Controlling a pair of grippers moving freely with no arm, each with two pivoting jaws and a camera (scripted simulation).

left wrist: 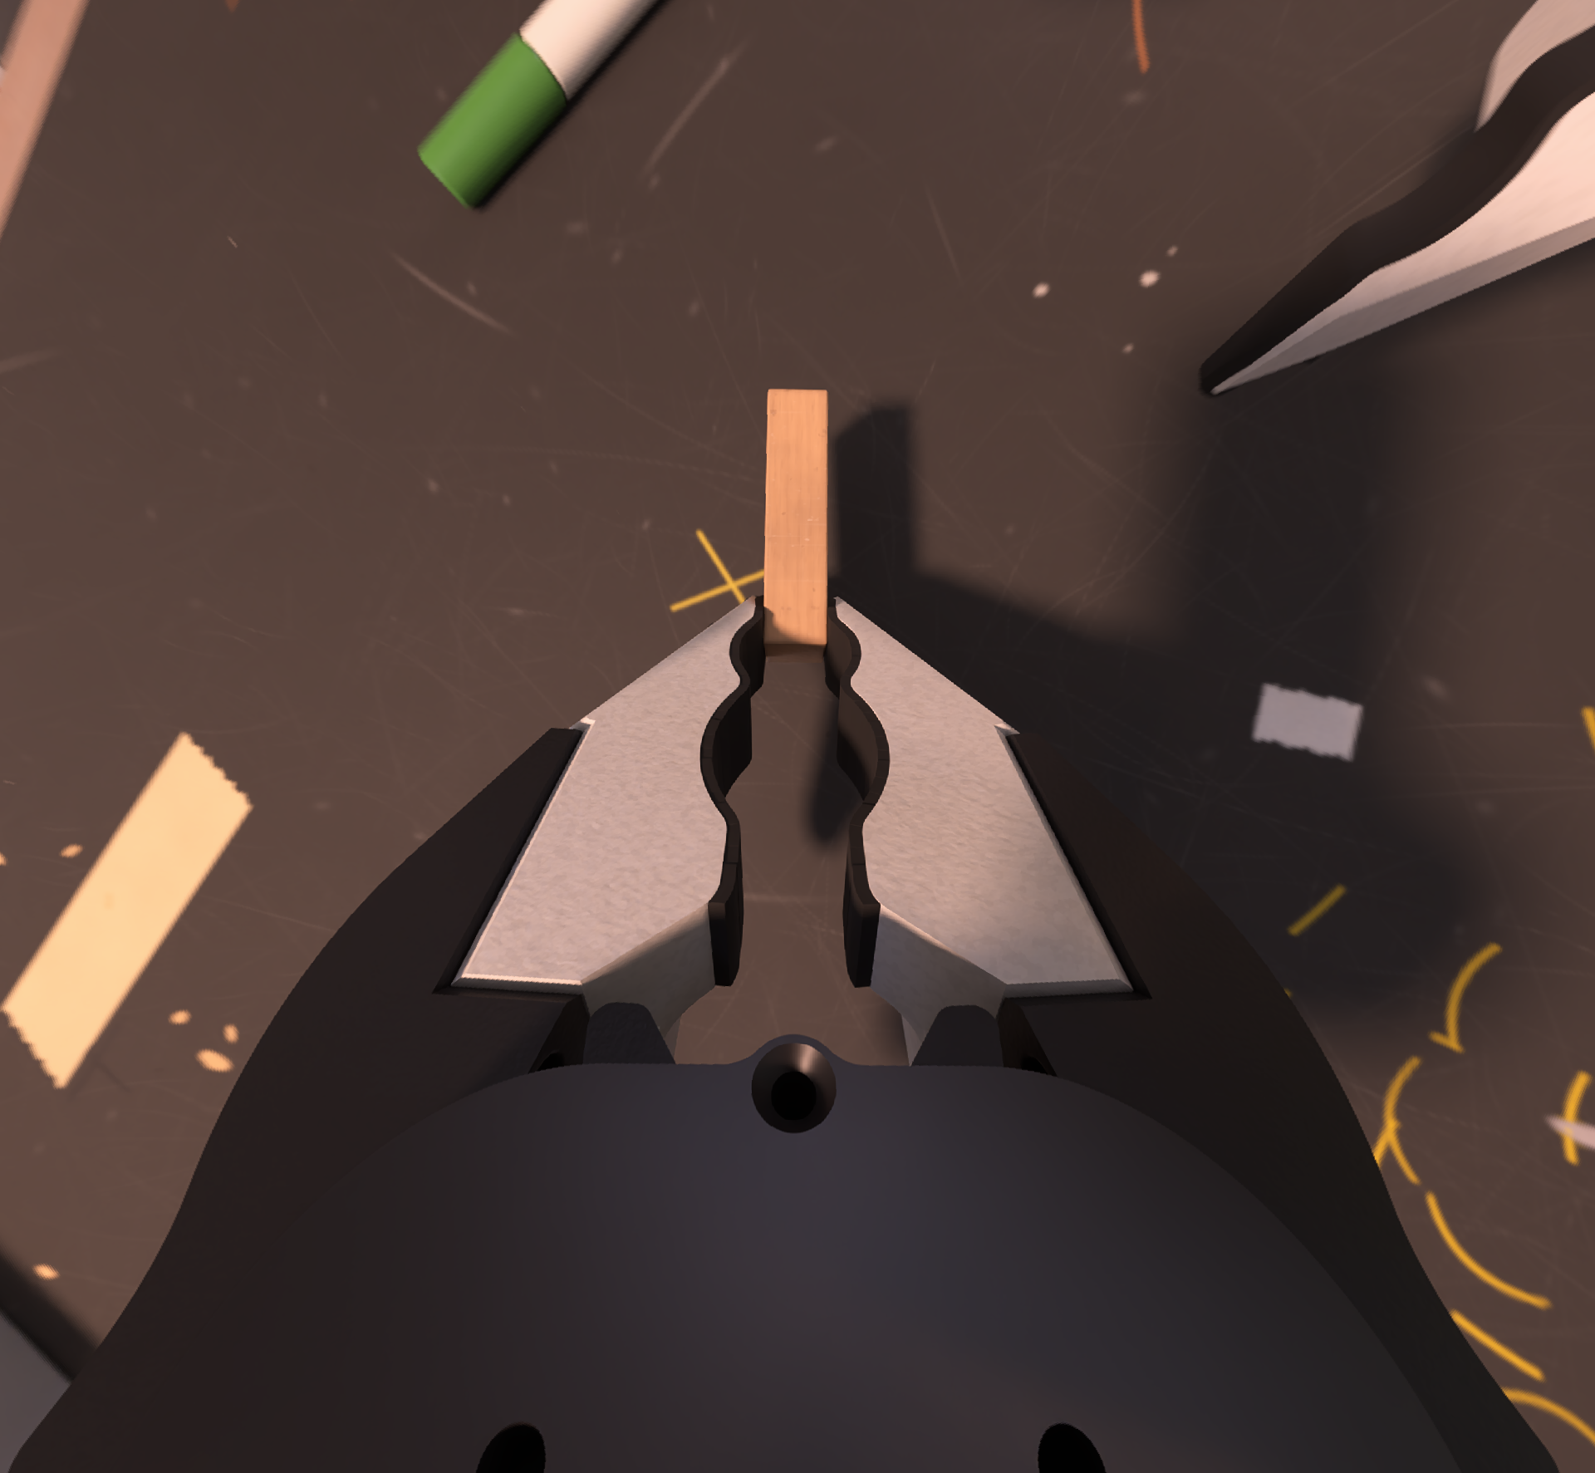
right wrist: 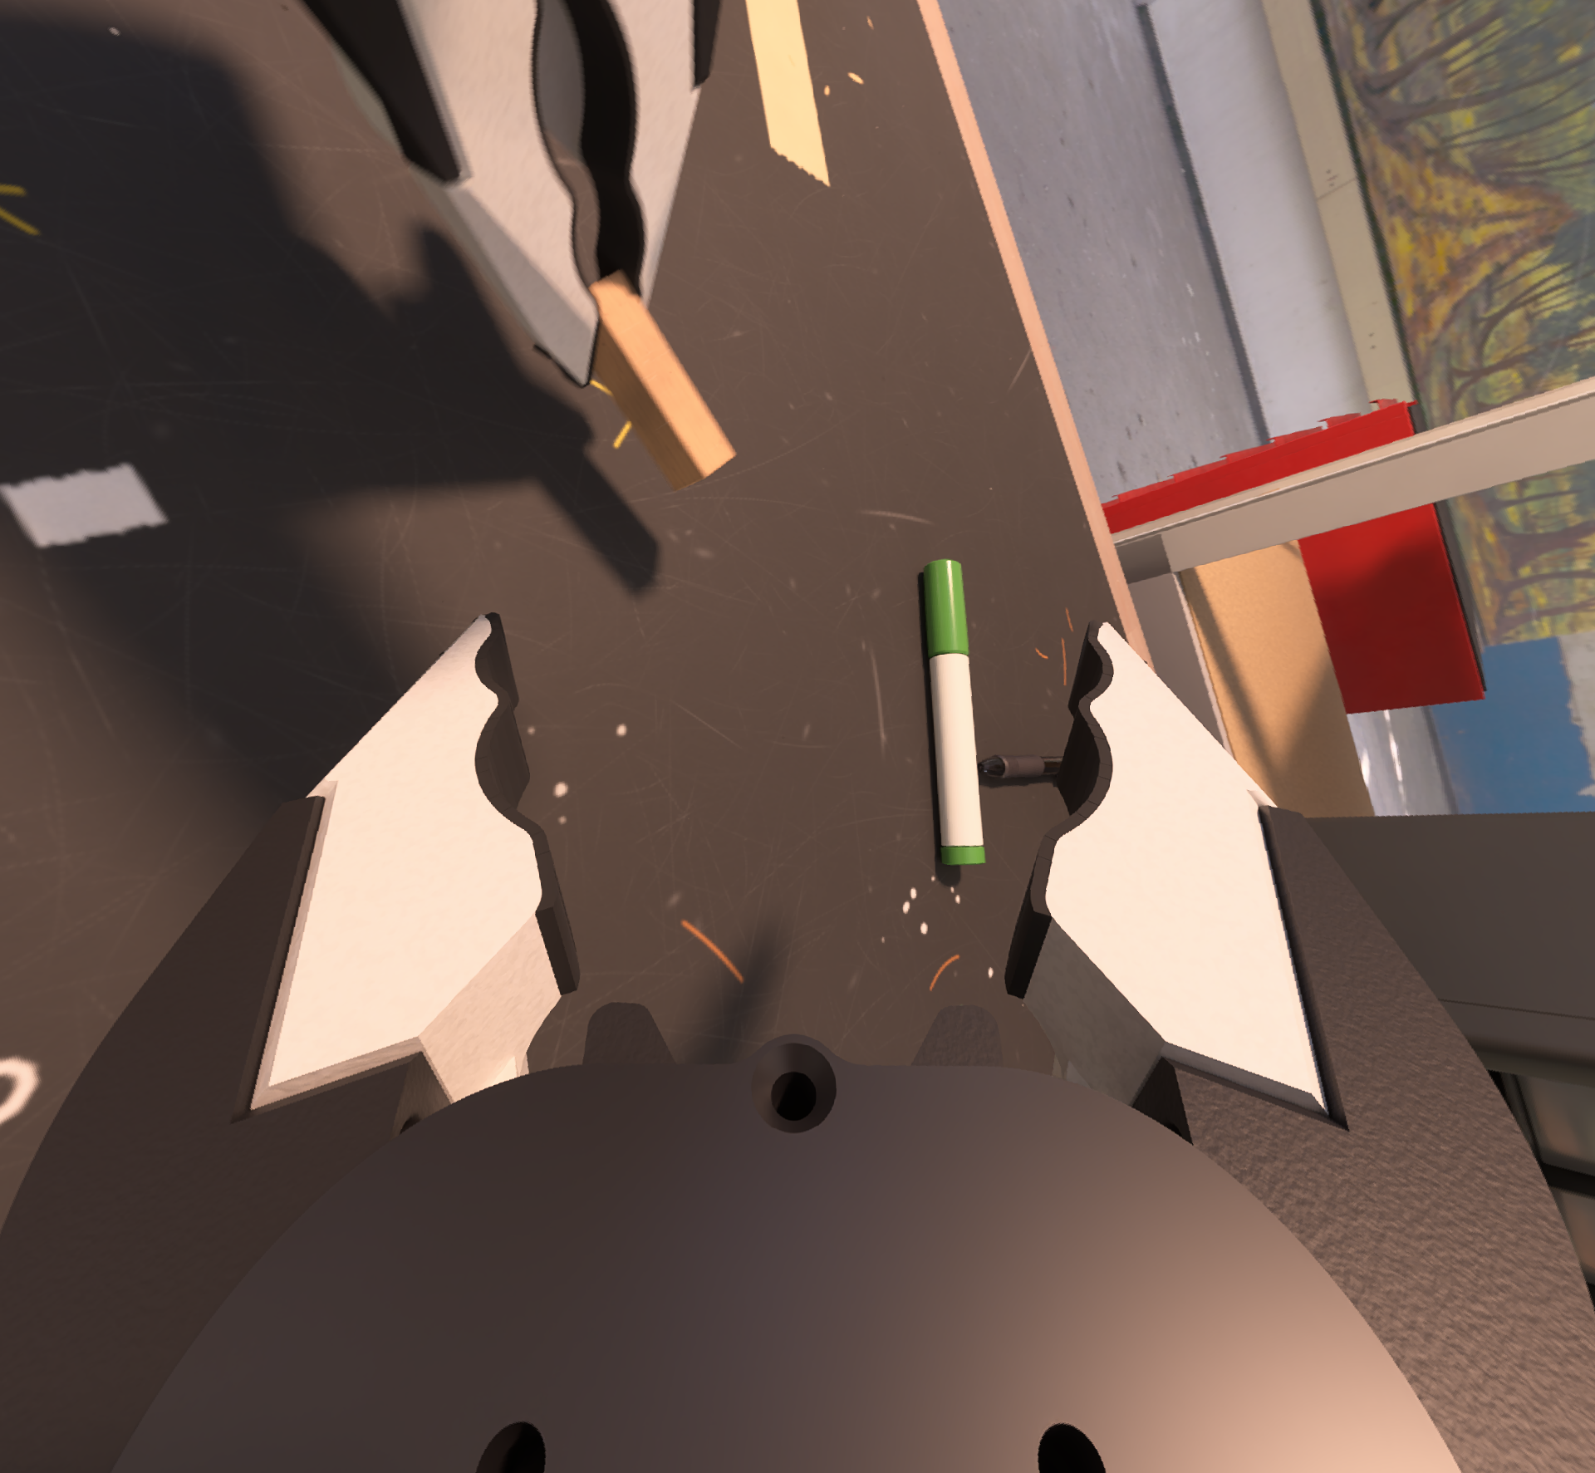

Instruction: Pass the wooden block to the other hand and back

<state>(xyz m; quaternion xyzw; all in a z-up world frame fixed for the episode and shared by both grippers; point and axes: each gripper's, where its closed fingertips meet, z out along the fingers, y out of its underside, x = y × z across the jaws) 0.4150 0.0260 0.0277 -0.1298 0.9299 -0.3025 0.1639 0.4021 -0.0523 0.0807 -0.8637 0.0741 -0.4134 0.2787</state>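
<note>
1. Grip: the left claw (left wrist: 796, 624) pinches the wooden block (left wrist: 796, 517) at one end only, with the tips alone. Most of the block's length projects forward past the tips, clear of the table (left wrist: 345, 413). This leaves a free end for the other claw to take.

2. Block position: seen from the right wrist, the wooden block (right wrist: 660, 383) hangs ahead of the right claw (right wrist: 794, 629) and to its left, raised above the table, with its shadow falling below it. Block and right claw are apart.

3. Right claw state: its jaws are spread wide and hold nothing. The wide gap suits receiving the block's free end.

4. Approach: the right claw appears at the upper right of the left wrist view, off to the side of the block. Judged from this, the handover grasp is not yet made.

5. Obstacles: a green-capped marker (right wrist: 952, 711) lies flat on the table between the right claw's fingers but below them. A small dark screwdriver bit (right wrist: 1018, 765) lies touching or just beside the marker. Strips of tape (left wrist: 129, 905) lie on the table to the left of the left claw.
</note>
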